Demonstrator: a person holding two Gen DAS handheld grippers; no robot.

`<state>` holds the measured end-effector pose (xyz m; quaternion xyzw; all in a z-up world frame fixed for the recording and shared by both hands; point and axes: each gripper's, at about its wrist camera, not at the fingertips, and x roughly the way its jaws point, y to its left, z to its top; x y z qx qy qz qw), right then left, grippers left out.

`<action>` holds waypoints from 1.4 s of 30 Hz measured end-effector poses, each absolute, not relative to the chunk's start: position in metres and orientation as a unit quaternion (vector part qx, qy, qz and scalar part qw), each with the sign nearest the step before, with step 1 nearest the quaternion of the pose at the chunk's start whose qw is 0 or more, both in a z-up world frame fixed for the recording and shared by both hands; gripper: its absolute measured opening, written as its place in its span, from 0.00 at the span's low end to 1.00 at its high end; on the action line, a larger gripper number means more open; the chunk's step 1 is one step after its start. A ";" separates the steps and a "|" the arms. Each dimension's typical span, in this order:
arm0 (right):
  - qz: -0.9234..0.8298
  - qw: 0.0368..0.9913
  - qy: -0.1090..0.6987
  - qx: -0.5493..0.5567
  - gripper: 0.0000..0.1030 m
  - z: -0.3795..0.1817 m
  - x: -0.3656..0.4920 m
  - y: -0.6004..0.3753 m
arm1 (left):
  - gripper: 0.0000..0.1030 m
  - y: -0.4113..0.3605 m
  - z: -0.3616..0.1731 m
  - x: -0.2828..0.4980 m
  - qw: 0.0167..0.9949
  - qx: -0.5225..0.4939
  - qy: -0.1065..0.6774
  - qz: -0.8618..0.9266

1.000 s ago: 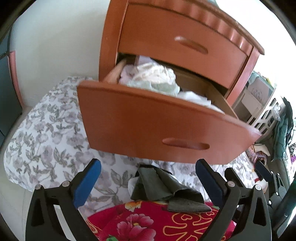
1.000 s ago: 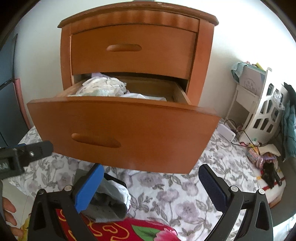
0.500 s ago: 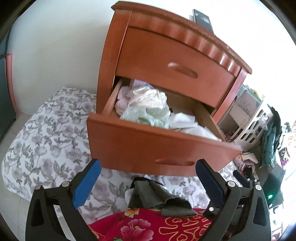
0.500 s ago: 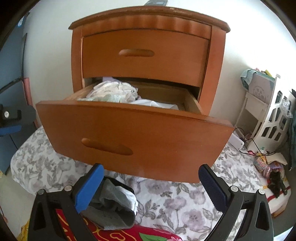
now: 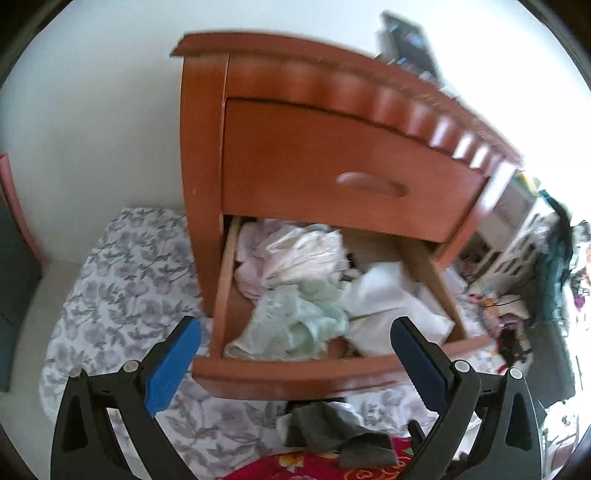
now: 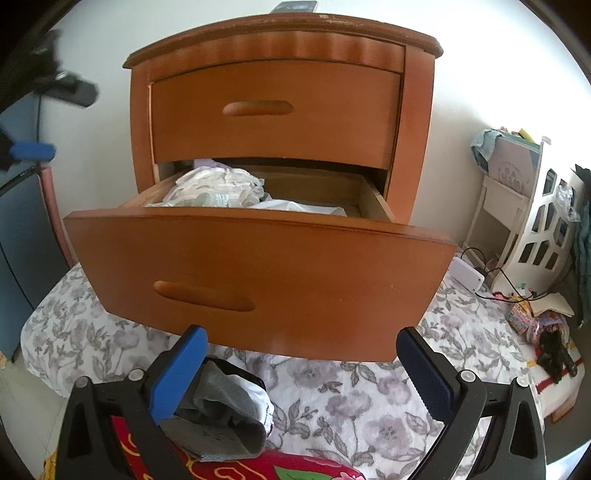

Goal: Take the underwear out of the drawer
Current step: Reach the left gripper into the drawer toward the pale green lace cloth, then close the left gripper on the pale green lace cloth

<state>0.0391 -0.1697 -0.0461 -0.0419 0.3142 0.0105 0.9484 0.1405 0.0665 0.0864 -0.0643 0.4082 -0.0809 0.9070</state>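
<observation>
Crumpled pale-green and white underwear (image 5: 295,325) lies heaped in the pulled-out lower orange wooden drawer (image 5: 295,373), showing no clear long axis. Left gripper (image 5: 295,360) hovers above its near edge, jaws spread wide and empty; right gripper (image 6: 301,371), equally wide, faces the drawer's front.

White wall (image 6: 461,92) behind, plain. Wooden nightstand (image 6: 280,37) against it, scalloped trim under the top, upper front shut; a dark flat thing (image 6: 293,5) on top, can't tell what. Floral grey-white sheet (image 6: 388,387) covers the surface below, red patterned blanket (image 6: 229,469) at the near edge. Right: white cut-out rack (image 6: 543,229) on the floor, white box (image 6: 467,275) with black cables (image 6: 506,284) beside it, small clutter near. Left: blue panel (image 6: 22,236) with pink edge (image 6: 50,206). Strong daylight from the right, blown out in the left wrist view (image 5: 554,110).
</observation>
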 end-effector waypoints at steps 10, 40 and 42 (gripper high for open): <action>0.011 0.942 0.333 -0.036 1.00 -0.054 0.043 -0.171 | 0.99 0.046 0.059 0.206 0.860 -0.069 0.501 -0.063; 0.008 0.933 0.358 -0.030 1.00 -0.063 0.050 -0.175 | 0.16 0.007 -0.032 0.244 0.778 -0.098 0.617 -0.060; 0.008 0.932 0.360 -0.029 1.00 -0.064 0.050 -0.175 | 0.10 0.006 -0.031 0.242 0.784 -0.096 0.611 -0.060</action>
